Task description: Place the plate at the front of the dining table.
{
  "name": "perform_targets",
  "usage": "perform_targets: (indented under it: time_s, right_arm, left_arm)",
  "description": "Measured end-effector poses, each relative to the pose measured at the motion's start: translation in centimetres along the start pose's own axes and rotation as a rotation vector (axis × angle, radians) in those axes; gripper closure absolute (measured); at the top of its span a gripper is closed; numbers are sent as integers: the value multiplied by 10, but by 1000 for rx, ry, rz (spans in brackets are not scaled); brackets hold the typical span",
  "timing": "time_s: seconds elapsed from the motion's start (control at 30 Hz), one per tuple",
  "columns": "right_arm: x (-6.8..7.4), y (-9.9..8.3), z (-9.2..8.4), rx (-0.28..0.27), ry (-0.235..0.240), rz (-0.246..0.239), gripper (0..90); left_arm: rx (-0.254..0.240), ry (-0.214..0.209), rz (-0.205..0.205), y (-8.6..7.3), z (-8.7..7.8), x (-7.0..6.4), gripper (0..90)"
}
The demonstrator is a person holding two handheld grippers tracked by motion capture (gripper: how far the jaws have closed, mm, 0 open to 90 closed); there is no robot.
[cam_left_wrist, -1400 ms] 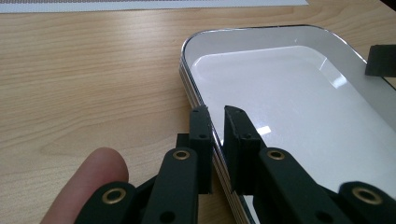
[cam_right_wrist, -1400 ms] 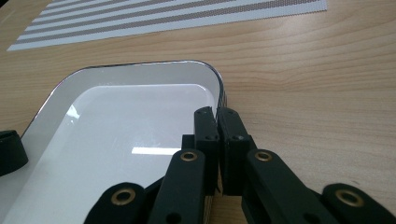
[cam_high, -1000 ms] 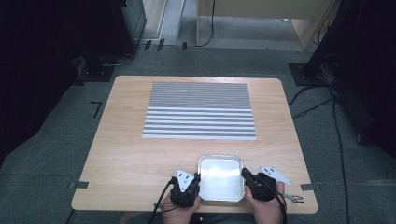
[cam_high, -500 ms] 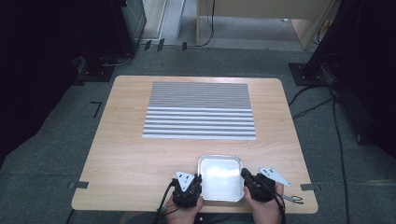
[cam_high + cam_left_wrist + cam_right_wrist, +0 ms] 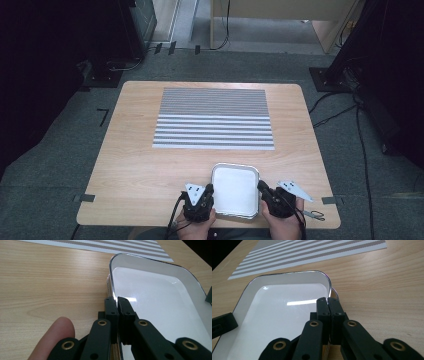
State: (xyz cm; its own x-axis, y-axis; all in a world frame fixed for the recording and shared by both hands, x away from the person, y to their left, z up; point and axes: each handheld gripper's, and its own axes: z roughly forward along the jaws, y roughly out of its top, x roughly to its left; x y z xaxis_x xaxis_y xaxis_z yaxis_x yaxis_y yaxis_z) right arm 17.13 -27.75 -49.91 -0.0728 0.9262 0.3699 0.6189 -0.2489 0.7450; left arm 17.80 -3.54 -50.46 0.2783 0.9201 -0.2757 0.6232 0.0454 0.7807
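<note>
A white tray sat on the wooden table near its front edge, just in front of a striped mat that lay flat across the table's middle. The tray was shallow, with rounded corners and a thin dark rim, and nothing lay in it.

The left gripper was at the tray's left side. In the left gripper view its 2 black jaws were closed on the tray's rim, 1 jaw outside the wall and 1 inside, with only the thin wall between them. A fingertip showed at the lower left of that view, beside the jaws and above the bare wood.

The right gripper was at the tray's right side. In the right gripper view its jaws were likewise pinched together on the rim near a rounded corner, the white floor of the tray spreading away to the left of them. At the left edge of that view a dark piece of the other gripper sat on the far rim.

In the high view both hands came in from the bottom edge, 1 behind each gripper, and a grey 3-cornered plate topped the right gripper. A small metal clip lay on the table just right of the right hand.
</note>
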Motion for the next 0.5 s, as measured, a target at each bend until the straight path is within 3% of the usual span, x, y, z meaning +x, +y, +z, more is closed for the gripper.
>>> perform_targets:
  time_s: [0.13,0.23,0.33,0.37,0.4,0.5]
  right_arm:
    - [1,4,-3,-25,27,6,900]
    - [8,2,-5,-29,42,-23,900]
    - [7,4,-8,-48,34,-3,900]
    - [1,6,-12,-66,5,15,900]
    - [-2,6,-13,-65,0,25,900]
    - [-12,4,-11,-9,7,80,900]
  left_arm:
    - [8,-17,15,-1,0,-3,884]
    - [5,-24,35,-4,-1,-8,883]
    - [0,-24,29,-4,0,-7,884]
    - [-3,-20,27,-3,0,-6,891]
    - [-8,-23,6,-2,0,-5,893]
    - [-11,-21,7,-3,0,-4,894]
